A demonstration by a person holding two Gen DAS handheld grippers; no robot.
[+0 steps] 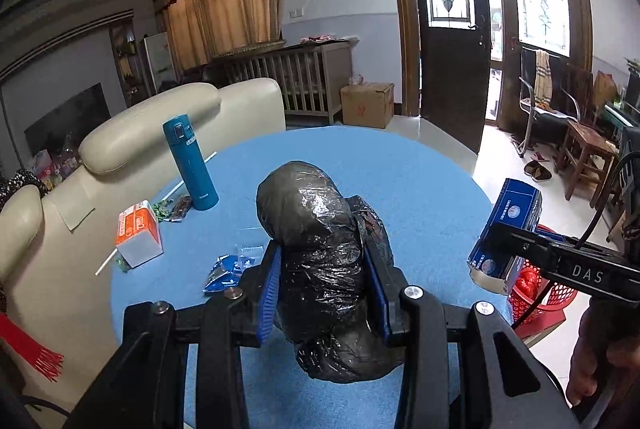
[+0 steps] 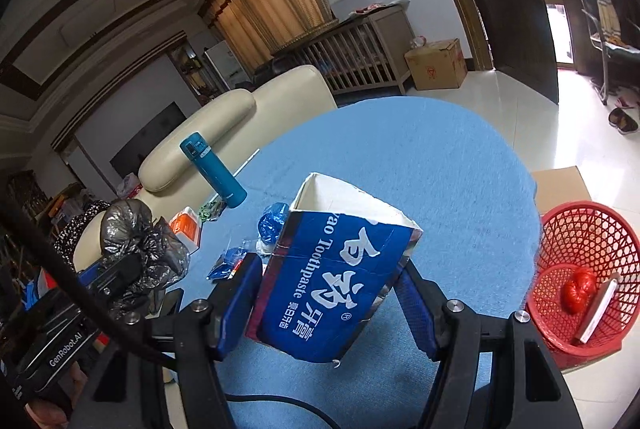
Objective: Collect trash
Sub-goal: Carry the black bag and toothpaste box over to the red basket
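Note:
My left gripper (image 1: 322, 251) is shut on a crumpled black plastic bag (image 1: 316, 225), squeezed between its blue pads above the round blue table (image 1: 420, 169). My right gripper (image 2: 326, 273) is shut on an open blue toothpaste box (image 2: 340, 269), tilted, its open white end pointing away. In the left wrist view that box (image 1: 506, 229) hangs at the table's right edge, over a red mesh basket (image 1: 548, 293). The basket (image 2: 584, 241) stands on the floor to the right of the table, with a red bag (image 2: 578, 287) and a flat white piece inside.
On the table's left side are a teal flask (image 1: 190, 161), an orange and white carton (image 1: 138, 235), a blue wrapper (image 1: 228, 271), a crumpled blue foil (image 2: 272, 223) and a white straw (image 1: 192, 175). A cream sofa (image 1: 160, 117) borders the table's left. A cardboard box (image 2: 560, 187) lies behind the basket.

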